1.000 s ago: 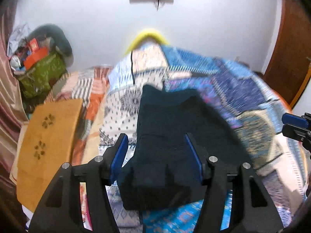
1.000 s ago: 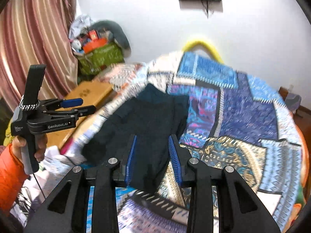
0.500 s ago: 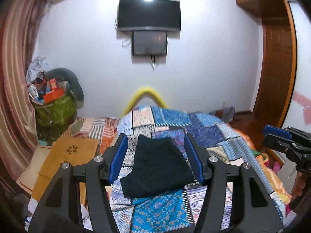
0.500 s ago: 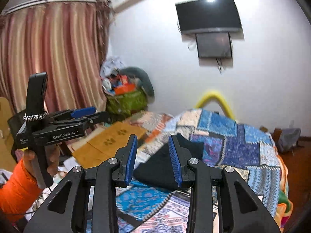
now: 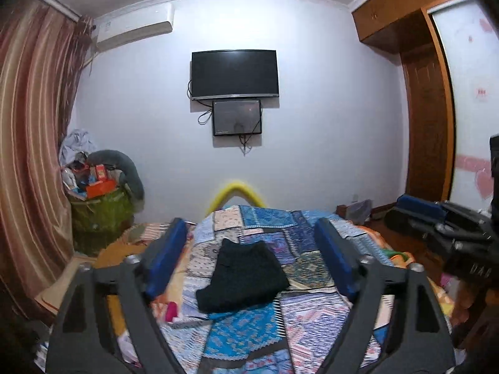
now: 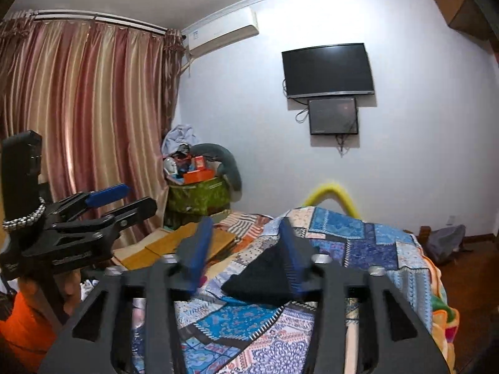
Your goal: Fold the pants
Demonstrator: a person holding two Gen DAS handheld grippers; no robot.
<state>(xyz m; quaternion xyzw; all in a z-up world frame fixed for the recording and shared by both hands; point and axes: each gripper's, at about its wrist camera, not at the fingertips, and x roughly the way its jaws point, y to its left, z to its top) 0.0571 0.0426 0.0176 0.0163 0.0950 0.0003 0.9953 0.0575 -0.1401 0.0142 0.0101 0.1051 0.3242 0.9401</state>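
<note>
The dark pants [image 5: 241,275] lie folded into a compact bundle on the patchwork bedspread [image 5: 312,311], about midway along the bed, a little toward its left edge. Left gripper [image 5: 254,254] hangs well above the bed, blue-padded fingers [image 5: 165,258] spread wide with nothing between them. Right gripper [image 6: 246,249] is raised too, jaws parted and empty, the folded pants [image 6: 265,275] partly showing behind its right finger. From the right wrist view the left gripper [image 6: 121,198] appears out by the bed's left side, held by a hand in an orange sleeve [image 6: 25,327]. On the far wall, a dark television [image 5: 234,74] with a smaller screen [image 5: 237,117] just below it; striped curtains [image 6: 84,124] hang at left.
</note>
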